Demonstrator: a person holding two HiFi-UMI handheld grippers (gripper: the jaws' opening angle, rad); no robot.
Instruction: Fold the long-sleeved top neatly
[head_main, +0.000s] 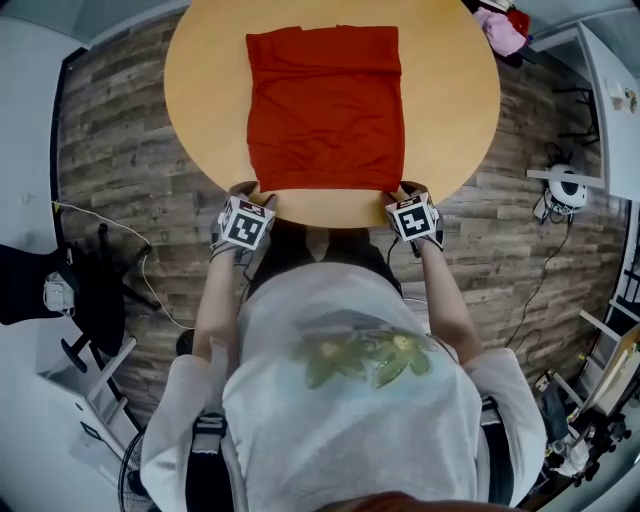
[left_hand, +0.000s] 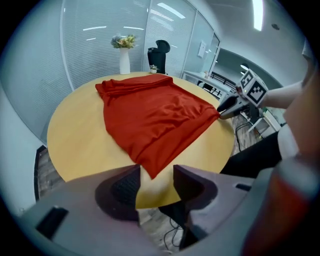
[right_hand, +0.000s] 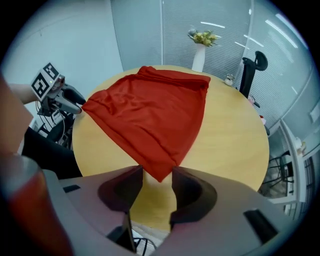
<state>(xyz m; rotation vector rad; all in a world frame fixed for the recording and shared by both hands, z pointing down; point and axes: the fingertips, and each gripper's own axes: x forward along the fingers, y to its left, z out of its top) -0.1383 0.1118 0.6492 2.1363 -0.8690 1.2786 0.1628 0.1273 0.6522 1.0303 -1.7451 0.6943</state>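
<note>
An office: glass partitions (left_hand: 100, 50) with blinds, a swivel chair (left_hand: 160, 50), round meeting table (left_hand: 75, 130).

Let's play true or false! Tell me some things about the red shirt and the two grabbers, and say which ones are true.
1. The red top lies spread out flat on a round yellow table. True.
2. The left gripper is squeezed shut with nothing in it. False: its jaws stand apart, and a corner of the red top pokes in between them.
3. The right gripper is open, with a corner of the red top between its jaws. True.
4. Both grippers are at the same corner of the red top. False: each is at its own corner, on the edge nearest the person.
</note>
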